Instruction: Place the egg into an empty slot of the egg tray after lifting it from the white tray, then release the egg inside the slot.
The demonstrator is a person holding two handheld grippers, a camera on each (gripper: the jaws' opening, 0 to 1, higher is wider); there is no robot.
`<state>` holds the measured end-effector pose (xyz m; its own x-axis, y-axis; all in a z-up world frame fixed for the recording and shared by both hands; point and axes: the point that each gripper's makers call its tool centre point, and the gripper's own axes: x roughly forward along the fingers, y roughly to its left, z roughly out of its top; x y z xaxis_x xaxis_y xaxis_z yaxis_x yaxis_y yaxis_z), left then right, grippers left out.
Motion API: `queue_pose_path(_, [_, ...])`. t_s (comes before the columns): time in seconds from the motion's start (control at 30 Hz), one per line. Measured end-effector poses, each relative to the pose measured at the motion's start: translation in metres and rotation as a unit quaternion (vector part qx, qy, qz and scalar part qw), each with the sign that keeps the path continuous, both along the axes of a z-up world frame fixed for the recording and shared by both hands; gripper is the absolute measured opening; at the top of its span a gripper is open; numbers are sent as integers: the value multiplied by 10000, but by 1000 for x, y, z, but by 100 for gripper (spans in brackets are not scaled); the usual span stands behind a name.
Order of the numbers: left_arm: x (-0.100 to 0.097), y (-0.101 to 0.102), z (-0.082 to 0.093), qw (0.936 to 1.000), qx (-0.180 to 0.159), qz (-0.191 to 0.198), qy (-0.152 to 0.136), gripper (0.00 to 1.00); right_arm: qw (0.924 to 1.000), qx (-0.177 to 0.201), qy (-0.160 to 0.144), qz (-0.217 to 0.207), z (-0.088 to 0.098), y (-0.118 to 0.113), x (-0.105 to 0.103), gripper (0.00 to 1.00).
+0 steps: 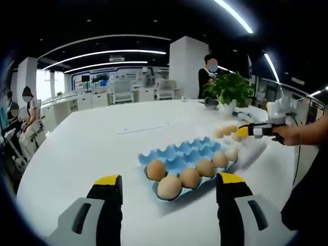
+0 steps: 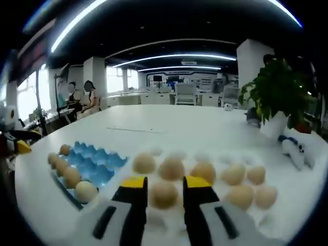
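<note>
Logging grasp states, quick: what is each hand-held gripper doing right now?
Left hand-held gripper: open, holding nothing, above the blue egg tray.
Right hand-held gripper: jaws around an egg; firm grip cannot be told.

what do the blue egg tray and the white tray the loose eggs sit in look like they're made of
Blue egg tray: probably molded plastic or dyed pulp; even matte blue with pressed cups and no clear gloss, so I can't settle which.
White tray: likely thin white plastic or foam; it blends into the white table, too blurred to be sure.
</note>
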<state>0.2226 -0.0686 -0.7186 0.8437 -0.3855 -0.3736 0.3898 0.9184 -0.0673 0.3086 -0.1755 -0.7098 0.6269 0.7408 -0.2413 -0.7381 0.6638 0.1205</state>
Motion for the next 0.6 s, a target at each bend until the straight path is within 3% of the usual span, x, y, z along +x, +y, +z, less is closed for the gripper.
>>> queue_pose_path(0.03, [0, 0, 0, 10000, 7, -5, -13, 75, 9999, 38, -19, -145, 1, -13, 1, 29])
queue_pose_path(0.1, [1, -2, 0, 10000, 7, -34, 4, 76, 9964, 30, -162, -833, 4, -75, 4, 30])
queue_pose_path(0.13, [2, -3, -1, 10000, 13, -51, 5, 76, 9931, -75, -156, -1157, -1, -103, 6, 31])
queue_pose_path(0.23, [3, -4, 0, 10000, 18, -74, -4, 77, 9847, -214, -63, -1730, -10, -150, 7, 33])
queue_pose_path(0.27, [3, -4, 0, 10000, 26, -89, -4, 77, 9766, -350, -151, -2115, -13, -181, 7, 34])
queue_pose_path(0.33, [3, -5, -1, 9999, 34, -96, -2, 77, 9705, -467, -161, -2360, -16, -199, 6, 36])
queue_pose_path(0.4, [3, -4, -2, 9999, 40, -98, 17, 77, 9618, -620, 46, -2666, -30, -223, 6, 36])
queue_pose_path(0.57, [2, -4, -4, 9999, 73, -105, 66, 77, 9618, -854, 298, -2585, -53, -222, 5, 35])
queue_pose_path(0.6, [3, -3, -4, 9999, 93, -96, 50, 78, 9633, -834, 223, -2543, -54, -218, 7, 35])
